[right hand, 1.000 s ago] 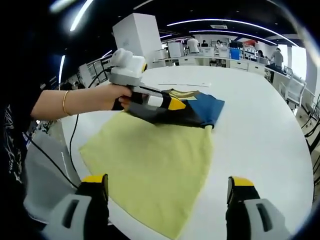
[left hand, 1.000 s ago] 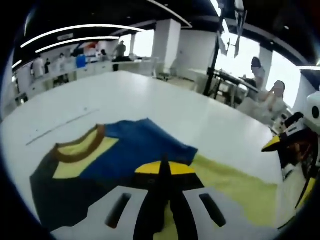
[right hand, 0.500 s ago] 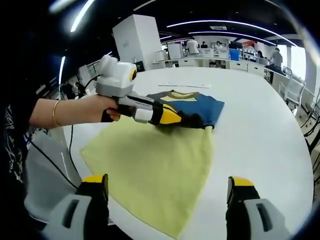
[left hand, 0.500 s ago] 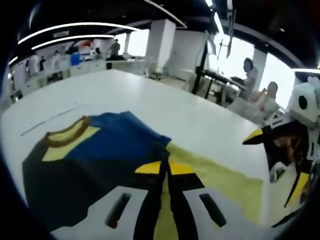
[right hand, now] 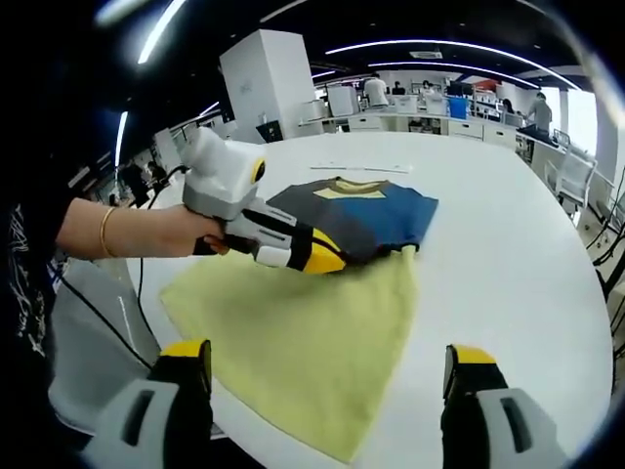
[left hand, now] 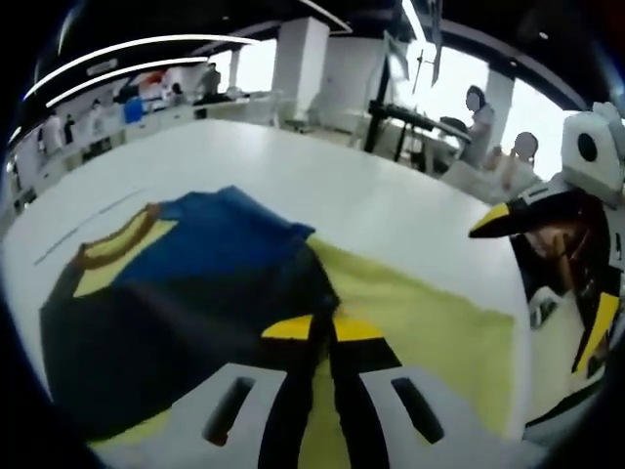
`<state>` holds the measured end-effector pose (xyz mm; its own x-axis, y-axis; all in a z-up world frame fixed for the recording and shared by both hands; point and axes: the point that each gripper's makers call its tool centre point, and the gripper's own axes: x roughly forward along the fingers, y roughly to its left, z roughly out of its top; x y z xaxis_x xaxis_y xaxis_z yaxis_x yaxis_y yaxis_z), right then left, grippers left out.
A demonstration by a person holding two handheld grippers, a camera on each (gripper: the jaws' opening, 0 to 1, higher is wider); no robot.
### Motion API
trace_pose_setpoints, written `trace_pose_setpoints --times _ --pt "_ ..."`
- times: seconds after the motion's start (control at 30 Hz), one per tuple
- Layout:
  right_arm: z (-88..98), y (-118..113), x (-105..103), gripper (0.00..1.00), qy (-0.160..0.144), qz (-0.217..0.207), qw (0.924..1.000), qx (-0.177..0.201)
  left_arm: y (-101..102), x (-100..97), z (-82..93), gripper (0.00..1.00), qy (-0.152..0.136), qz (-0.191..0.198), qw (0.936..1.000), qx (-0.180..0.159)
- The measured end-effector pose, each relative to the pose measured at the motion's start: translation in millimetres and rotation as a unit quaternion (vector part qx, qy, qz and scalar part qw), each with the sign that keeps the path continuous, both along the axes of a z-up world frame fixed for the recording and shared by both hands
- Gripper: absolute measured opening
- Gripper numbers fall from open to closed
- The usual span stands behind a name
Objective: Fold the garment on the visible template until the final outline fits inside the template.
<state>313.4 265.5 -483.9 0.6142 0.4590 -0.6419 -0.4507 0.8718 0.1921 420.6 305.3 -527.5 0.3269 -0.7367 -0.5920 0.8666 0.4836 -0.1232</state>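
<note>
Left gripper view: the left tongs (left hand: 322, 327), yellow-tipped, are clenched together with a dark edge of the garment (left hand: 186, 283) pinched between them. The garment, dark grey and blue with a yellow panel and a brown collar, lies on the white bench (left hand: 391, 210), spreading to the left of the tongs and away toward the far side. Beneath it and reaching right lies the pale yellow template cloth (left hand: 430, 327). The right tongs (left hand: 576, 293) come in at the right edge of the picture, beside the cloth's right border. Seated people and an office hall show beyond the bench.

Right gripper view: the right tongs (right hand: 327, 376) stand released, jaws wide apart at the near edge, with nothing between them. The template cloth (right hand: 303, 337) lies flat ahead of them on the bench (right hand: 527, 264). The garment (right hand: 366, 220) rests on the cloth's far part, partly overhanging onto bare bench. A hand (right hand: 166, 234) wearing a bracelet holds the left tongs (right hand: 327, 262) at the garment's near left edge.
</note>
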Motion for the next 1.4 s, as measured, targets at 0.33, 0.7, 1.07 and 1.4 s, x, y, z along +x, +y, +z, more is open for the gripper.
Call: trace_pose_setpoints --times 0.33,0.7,1.07,1.4 --pt "0.7 -4.2 -2.4 0.99 0.001 -0.006 1.0 -0.001 -3.1 -5.6 -5.5 0.17 0.013 -0.01 0.9999 -0.001" --pt "5.2 -1.2 -3.2 0.99 -0.008 0.006 0.9999 -0.006 -12.0 14.3 13.1 0.31 -0.032 0.009 0.999 -0.031" --pt "11.8 -0.3 -5.4 1.0 -0.025 0.02 0.9994 -0.008 -36.9 33.1 19.7 0.23 -0.053 0.02 0.9977 -0.036" --pt "9.2 -6.4 -8.4 1.0 -0.024 0.014 0.9995 -0.015 -38.2 39.8 -3.7 0.13 -0.023 0.049 0.9985 -0.008"
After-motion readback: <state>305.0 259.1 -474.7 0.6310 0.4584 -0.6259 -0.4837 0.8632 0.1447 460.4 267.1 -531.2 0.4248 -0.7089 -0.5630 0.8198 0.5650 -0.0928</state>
